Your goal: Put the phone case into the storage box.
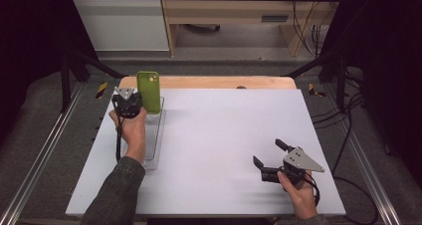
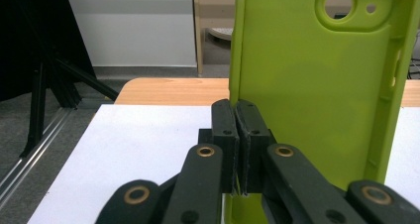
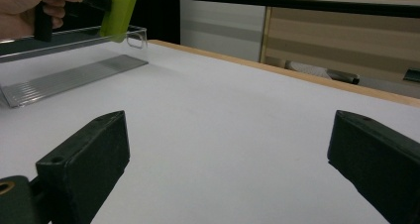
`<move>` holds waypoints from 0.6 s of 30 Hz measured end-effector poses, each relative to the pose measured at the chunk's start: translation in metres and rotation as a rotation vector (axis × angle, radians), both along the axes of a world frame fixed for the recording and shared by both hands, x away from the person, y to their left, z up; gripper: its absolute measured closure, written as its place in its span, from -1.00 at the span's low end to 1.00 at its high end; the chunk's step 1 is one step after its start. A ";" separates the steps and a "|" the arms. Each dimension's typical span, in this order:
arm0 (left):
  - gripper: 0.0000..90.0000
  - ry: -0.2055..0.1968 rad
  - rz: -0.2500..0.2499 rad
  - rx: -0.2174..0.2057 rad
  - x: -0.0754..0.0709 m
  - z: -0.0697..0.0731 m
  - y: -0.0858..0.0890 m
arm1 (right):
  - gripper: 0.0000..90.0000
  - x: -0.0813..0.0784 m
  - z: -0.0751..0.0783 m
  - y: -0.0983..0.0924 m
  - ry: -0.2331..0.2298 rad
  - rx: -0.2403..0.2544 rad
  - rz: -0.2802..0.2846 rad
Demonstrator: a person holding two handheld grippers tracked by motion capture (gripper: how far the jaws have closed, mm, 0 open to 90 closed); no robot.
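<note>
Two claws (image 1: pixel 130 103) (image 1: pixel 267 154), one green case (image 1: pixel 149 90)

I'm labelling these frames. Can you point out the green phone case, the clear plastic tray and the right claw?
Lime-green silicone phone case (image 2: pixel 307 85): left gripper view, its flat back.
Clear ribbed plastic tray (image 1: pixel 152 148): high view, its floor.
Right claw (image 1: pixel 269 152): high view, between its open fingertips.

Phone case (image 1: pixel 149 90) upright over tray (image 1: pixel 152 135), left of table (image 1: pixel 224 145)

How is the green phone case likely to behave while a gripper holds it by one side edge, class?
The green phone case looks thin and hollow, so probably light. Held upright by the left gripper on one wall, it may flex or pivot. Its smooth skin could slip.
</note>
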State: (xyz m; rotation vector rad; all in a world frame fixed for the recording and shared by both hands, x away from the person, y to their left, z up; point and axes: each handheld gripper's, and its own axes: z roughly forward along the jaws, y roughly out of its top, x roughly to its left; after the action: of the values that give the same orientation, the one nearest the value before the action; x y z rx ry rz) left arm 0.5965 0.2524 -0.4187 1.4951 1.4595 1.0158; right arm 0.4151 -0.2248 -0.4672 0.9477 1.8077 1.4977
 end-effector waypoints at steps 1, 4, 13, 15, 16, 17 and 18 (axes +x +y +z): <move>0.94 0.002 0.001 0.001 0.001 0.000 0.000 | -0.94 0.000 0.000 0.000 0.001 0.000 0.000; 0.94 0.001 0.005 -0.003 0.003 -0.001 0.001 | -0.94 0.000 0.000 0.000 0.002 0.000 0.000; 0.94 -0.009 0.000 -0.003 0.005 0.000 -0.002 | -0.94 0.000 0.000 -0.001 0.002 0.001 0.000; 0.94 -0.007 0.000 -0.003 0.006 0.000 -0.003 | -0.93 0.000 0.000 -0.001 0.003 0.001 0.000; 0.94 -0.004 -0.002 0.000 0.006 0.000 -0.004 | -0.94 0.000 0.000 -0.001 0.003 0.001 0.000; 0.94 -0.003 -0.002 0.004 0.006 0.000 -0.004 | -0.94 0.000 0.000 -0.001 0.003 0.001 0.000; 0.94 -0.004 -0.002 0.008 0.006 0.000 -0.005 | -0.94 0.000 0.000 -0.001 0.002 0.001 0.000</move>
State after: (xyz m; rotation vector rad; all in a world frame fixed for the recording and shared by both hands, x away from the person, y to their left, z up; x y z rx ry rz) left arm 0.6025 0.2476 -0.4187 1.4989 1.4532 1.0238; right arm 0.4152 -0.2261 -0.4671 0.9498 1.8082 1.4981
